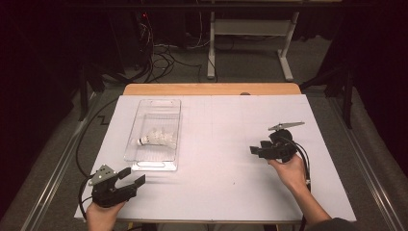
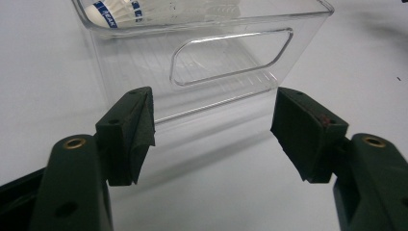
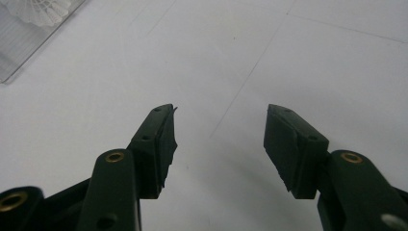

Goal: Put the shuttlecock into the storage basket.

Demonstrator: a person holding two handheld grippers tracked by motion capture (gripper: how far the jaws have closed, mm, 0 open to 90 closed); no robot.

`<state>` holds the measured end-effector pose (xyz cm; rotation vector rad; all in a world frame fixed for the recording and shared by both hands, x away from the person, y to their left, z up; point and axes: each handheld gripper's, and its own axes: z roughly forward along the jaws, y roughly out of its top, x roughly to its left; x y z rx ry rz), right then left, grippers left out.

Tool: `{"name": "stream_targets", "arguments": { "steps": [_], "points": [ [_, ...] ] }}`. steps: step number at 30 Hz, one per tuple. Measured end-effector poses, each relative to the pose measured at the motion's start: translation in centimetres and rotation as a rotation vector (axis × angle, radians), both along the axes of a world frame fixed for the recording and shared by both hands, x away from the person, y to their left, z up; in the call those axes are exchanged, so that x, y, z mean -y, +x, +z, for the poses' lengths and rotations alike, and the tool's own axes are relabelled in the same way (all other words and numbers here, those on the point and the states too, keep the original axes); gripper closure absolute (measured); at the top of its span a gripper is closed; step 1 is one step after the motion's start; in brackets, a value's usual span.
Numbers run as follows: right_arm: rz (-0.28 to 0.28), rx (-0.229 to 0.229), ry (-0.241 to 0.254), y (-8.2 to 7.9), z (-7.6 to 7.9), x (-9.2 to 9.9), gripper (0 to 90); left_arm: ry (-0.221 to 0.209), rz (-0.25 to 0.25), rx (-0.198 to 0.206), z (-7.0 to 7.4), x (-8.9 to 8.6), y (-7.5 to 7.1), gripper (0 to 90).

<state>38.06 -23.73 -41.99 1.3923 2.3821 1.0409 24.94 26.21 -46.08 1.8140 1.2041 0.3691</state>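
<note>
A clear plastic bin (image 1: 155, 163) lies on the left half of the white table, with white shuttlecocks (image 1: 156, 138) lying in it. In the left gripper view the bin's near end wall (image 2: 231, 53) with its handle cut-out faces me, and a shuttlecock (image 2: 115, 9) with blue bands shows behind it. My left gripper (image 1: 133, 176) rests at the table's front left corner, just short of the bin, open with nothing between its jaws. My right gripper (image 1: 256, 148) is held over the right half of the table, pointing left, open and empty. A shuttlecock's feathers (image 3: 41, 10) show in the right gripper view.
The table top (image 1: 221, 144) is covered in white, with a wooden edge (image 1: 211, 89) at the back. Cables trail from both grippers off the table's sides. A desk frame (image 1: 250, 43) and loose cables stand on the floor beyond the table.
</note>
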Motion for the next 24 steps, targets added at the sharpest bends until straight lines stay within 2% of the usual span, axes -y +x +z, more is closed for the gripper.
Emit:
{"name": "stream_targets", "arguments": {
  "steps": [14,24],
  "points": [
    [-0.012,0.001,0.004,-0.6,-0.2,0.9,44.8,0.001,0.0,0.0,0.0,0.0,0.0,32.4],
    [-0.018,0.006,0.025,-1.3,-0.4,1.7,44.7,0.001,0.003,0.002,0.0,-0.1,0.0,32.5]
  ]
}}
